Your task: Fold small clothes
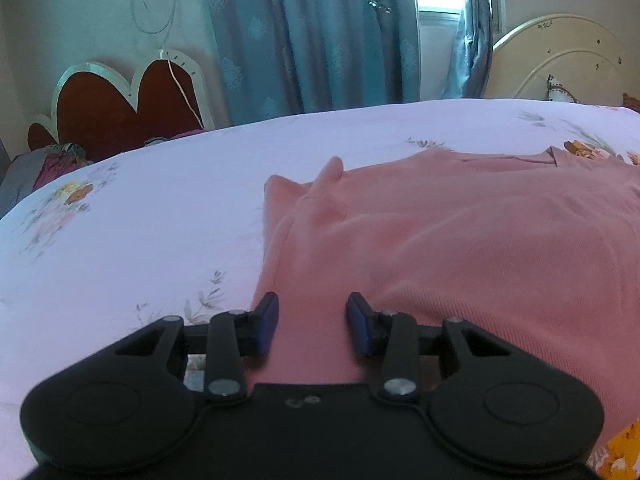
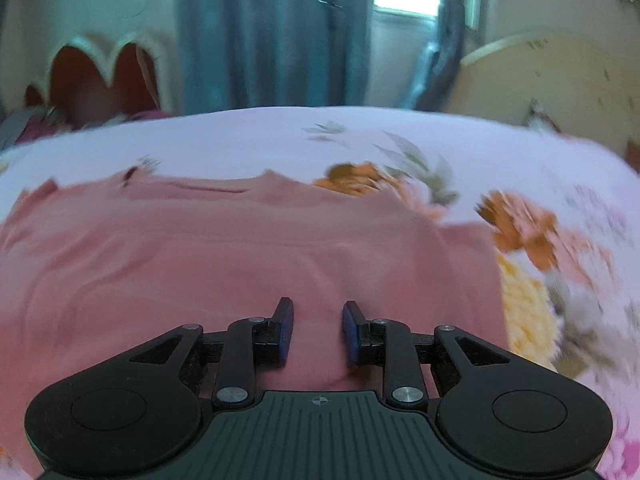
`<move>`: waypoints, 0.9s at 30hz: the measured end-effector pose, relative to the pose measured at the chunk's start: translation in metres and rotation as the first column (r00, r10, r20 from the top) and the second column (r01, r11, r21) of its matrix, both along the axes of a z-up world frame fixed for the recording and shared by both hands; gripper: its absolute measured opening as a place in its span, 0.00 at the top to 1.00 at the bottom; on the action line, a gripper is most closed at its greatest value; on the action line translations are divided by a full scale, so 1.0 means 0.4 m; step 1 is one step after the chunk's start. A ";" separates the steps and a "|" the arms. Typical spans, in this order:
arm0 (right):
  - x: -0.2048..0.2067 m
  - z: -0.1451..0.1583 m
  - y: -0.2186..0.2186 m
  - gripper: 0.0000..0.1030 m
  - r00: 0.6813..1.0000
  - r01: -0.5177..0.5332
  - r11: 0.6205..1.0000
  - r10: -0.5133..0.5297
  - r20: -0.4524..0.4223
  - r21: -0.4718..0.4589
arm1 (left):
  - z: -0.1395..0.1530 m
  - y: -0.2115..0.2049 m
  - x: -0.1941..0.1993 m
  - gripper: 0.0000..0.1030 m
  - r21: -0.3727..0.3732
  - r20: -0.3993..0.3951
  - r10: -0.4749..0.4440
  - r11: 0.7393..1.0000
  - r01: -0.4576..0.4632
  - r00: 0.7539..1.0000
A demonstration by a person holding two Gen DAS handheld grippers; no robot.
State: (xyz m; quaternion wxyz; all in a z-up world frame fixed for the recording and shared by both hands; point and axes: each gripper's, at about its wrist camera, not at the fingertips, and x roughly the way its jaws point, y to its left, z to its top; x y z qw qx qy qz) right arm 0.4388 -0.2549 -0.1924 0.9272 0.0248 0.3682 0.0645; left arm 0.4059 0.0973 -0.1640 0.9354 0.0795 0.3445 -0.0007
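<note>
A small pink garment (image 1: 460, 240) lies spread on the bed, its neck opening at the far side and a rumpled sleeve at its left edge. My left gripper (image 1: 312, 320) is open, its fingers low over the garment's near left part, with pink cloth between the jaws. In the right wrist view the same garment (image 2: 240, 248) fills the lower middle. My right gripper (image 2: 318, 328) is open over the garment's near right part, with cloth beneath the gap. This view is motion-blurred.
The bed has a pale sheet (image 1: 140, 220) with flower prints (image 2: 524, 228). A cream headboard (image 1: 568, 64) stands at the far right. Blue curtains (image 1: 312, 32) and a window are behind. A red heart-shaped board (image 1: 120, 108) and piled clothes sit at the far left.
</note>
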 end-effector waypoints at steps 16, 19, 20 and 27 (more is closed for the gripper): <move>-0.130 0.007 0.031 0.66 0.999 -0.015 1.000 0.014 -0.036 -0.017 | 0.008 -0.125 -0.067 0.56 -0.132 -0.072 -0.057 0.990 0.048 0.996; -0.157 0.011 0.000 0.52 0.999 0.036 0.998 -0.038 -0.036 -0.056 | 0.013 -0.121 -0.068 0.56 -0.138 -0.083 -0.055 0.990 0.043 0.995; -0.168 0.009 -0.013 0.52 0.998 0.048 0.997 -0.050 -0.033 -0.061 | 0.013 -0.119 -0.070 0.55 -0.138 -0.084 -0.055 0.990 0.043 0.995; -0.210 0.003 -0.043 0.52 0.994 0.090 0.994 -0.093 -0.049 -0.056 | 0.015 -0.119 -0.075 0.54 -0.130 -0.091 -0.067 0.990 0.055 0.994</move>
